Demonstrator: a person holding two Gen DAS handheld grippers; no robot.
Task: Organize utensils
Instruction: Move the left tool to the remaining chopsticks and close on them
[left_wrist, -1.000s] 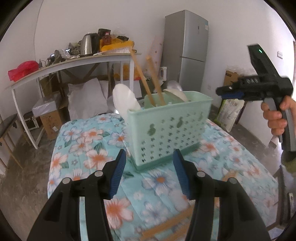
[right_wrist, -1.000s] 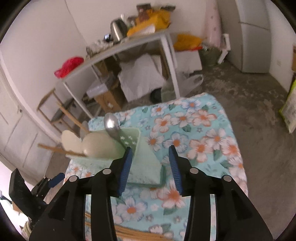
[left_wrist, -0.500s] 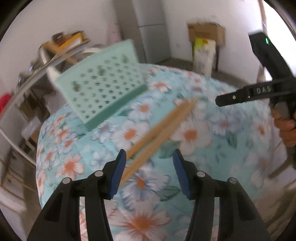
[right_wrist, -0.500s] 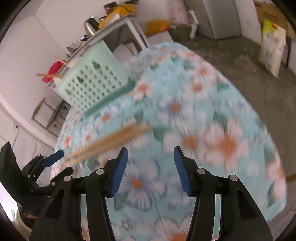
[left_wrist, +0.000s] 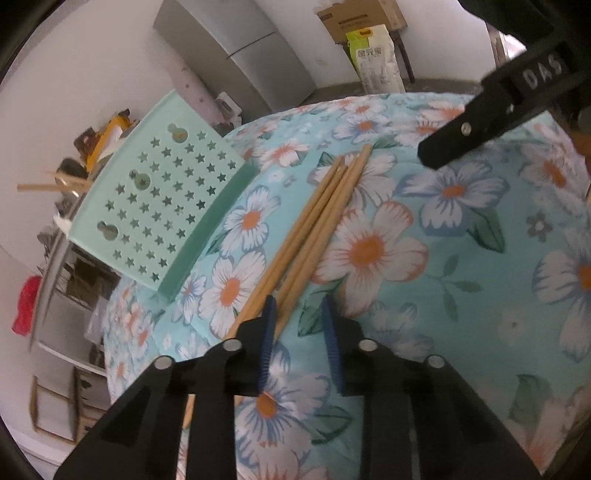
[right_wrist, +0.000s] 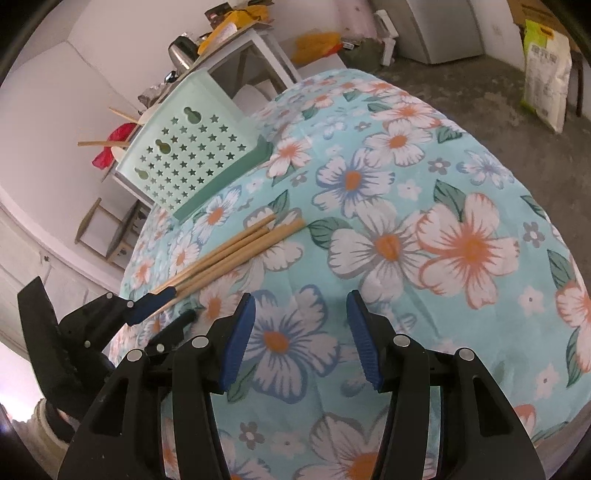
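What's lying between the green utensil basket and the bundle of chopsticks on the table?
Nothing but bare floral tablecloth separates the basket from the chopsticks, as the right wrist view shows.

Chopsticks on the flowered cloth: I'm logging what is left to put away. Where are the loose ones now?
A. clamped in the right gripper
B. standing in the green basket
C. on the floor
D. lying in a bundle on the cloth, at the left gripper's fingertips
D: the chopsticks lie bundled on the flowered cloth, their near ends at the open left gripper, outside the green basket.
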